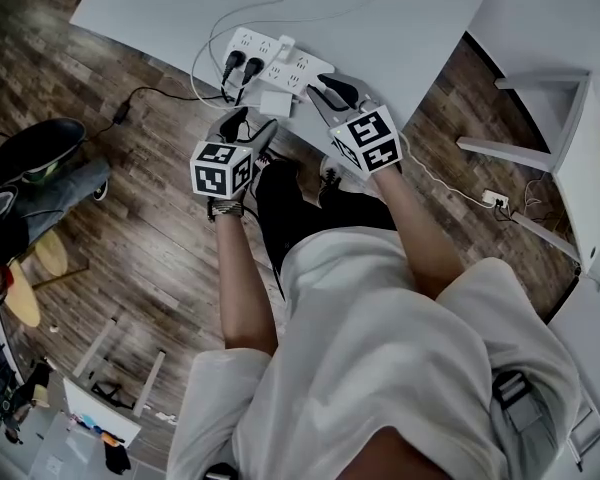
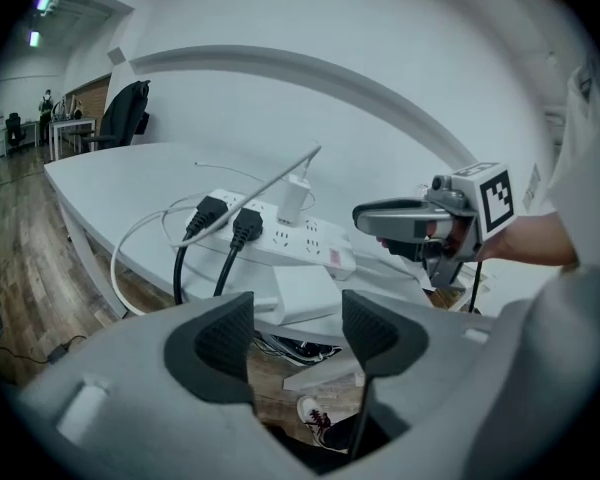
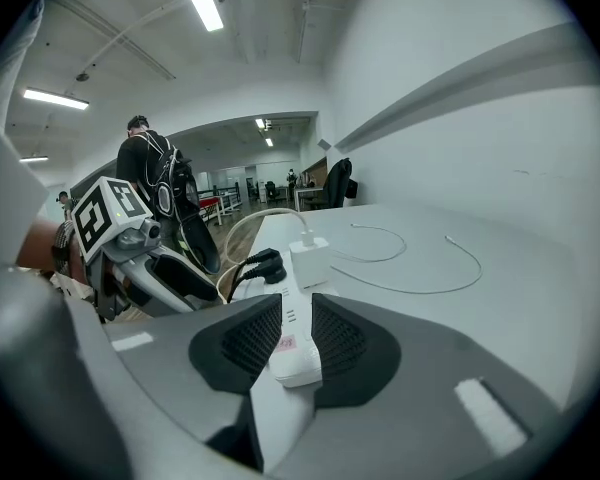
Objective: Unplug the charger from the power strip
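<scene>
Charger (image 1: 284, 44), white and upright, is plugged into the power strip (image 1: 280, 66) near the edge of the white bench (image 1: 420, 28), with a thin white cable (image 3: 480, 267) trailing off across the benchtop. In the head view the charger stands at about 12 o'clock of both tongs, on the far row of sockets. Two black plugs (image 1: 240, 66) occupy the sockets at the strip's 9 o'clock end, and their leads drop over the bench edge towards the wood floor (image 1: 160, 238). A white adapter block (image 1: 276, 103) lies at 6 o'clock of the strip, right at the edge of the bench.

The right tongs (image 1: 330, 92) come in at the strip's 3 o'clock end. The right gripper view shows that end lodged between the two ribbed pads, which are closed against its sides, with the charger straight ahead at 12 o'clock, further along the strip.

The left tongs (image 1: 250, 126) hover just off the bench edge, at 6 o'clock of the black plugs. Their jaws stand wide apart and grip nothing. In the left gripper view the gap between the jaws shows only the adapter block, the bench edge and the floor below. The charger sits at 12 o'clock beyond them, clear of the pads.
</scene>
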A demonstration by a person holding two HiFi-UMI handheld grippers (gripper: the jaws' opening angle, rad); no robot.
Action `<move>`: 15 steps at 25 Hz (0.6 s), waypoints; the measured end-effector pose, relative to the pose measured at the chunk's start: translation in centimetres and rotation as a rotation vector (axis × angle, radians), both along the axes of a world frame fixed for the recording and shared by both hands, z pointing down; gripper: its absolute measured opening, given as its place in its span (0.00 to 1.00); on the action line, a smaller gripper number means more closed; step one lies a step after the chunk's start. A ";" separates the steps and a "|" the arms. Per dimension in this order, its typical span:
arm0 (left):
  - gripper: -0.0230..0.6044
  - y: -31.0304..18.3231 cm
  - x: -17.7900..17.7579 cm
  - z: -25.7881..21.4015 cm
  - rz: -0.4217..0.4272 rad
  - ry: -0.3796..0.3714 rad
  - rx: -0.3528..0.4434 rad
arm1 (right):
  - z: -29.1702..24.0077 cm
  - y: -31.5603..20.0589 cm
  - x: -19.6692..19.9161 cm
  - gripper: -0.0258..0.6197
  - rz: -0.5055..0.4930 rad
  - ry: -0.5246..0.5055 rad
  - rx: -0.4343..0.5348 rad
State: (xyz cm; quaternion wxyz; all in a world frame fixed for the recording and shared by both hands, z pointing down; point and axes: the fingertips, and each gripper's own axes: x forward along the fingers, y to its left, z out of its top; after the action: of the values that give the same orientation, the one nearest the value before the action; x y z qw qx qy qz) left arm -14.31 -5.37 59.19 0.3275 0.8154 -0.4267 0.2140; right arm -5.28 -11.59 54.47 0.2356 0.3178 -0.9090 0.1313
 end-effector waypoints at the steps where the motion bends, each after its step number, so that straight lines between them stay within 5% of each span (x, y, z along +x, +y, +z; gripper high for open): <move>1: 0.46 -0.1 -0.1 -0.7 -0.009 -0.001 0.020 | -0.5 0.0 0.1 0.18 -0.001 -0.005 0.010; 5: 0.27 -0.7 -1.4 -4.4 -0.070 -0.013 0.133 | -3.1 -0.7 1.2 0.14 0.015 -0.025 0.062; 15: 0.08 -3.3 -1.7 -13.9 -0.168 -0.048 0.353 | -12.9 -2.8 3.1 0.05 0.051 -0.096 0.233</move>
State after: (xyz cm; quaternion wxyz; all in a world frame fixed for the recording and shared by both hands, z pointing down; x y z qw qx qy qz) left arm -16.01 -8.71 45.25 0.1859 0.8163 -0.5319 0.1270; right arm -2.19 -14.40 41.59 0.1498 0.3592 -0.9200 0.0461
